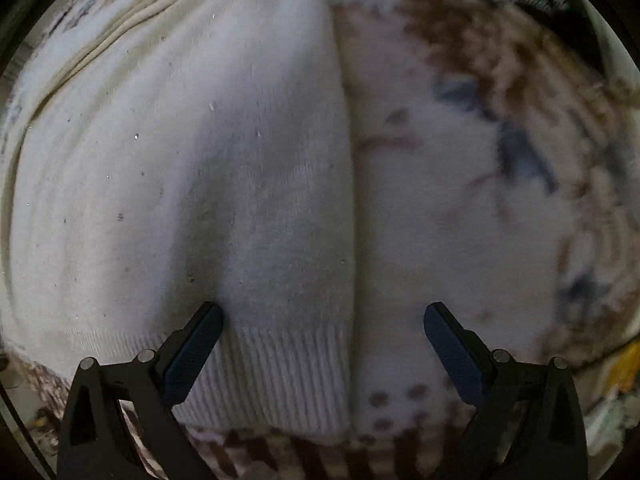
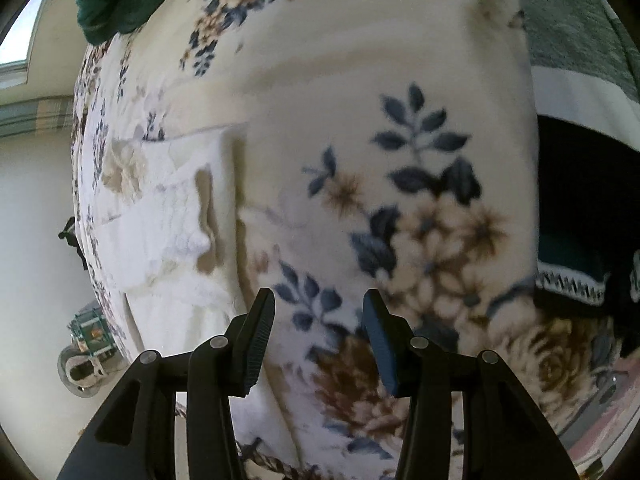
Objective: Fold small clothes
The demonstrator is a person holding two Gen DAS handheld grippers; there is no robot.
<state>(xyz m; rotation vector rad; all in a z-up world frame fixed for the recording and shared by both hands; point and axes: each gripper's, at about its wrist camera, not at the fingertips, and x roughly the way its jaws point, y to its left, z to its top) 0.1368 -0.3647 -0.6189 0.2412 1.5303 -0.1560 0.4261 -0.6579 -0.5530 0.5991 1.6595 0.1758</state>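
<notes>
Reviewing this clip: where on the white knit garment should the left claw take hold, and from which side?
Probably the ribbed hem of the white knit garment, at the corner nearest the open left claw. That thicker band lies flat on the floral fleece blanket, and the garment's straight side edge runs between the fingers, so a low approach from the hem end, one finger slipping under, looks best.

Floral blanket — pale wall, window

Right tongs: jaws parted, empty, above cream floral fleece blanket.
White knitted garment: nine o'clock, lying on blanket.
Dark green cloth: eleven o'clock.
</notes>
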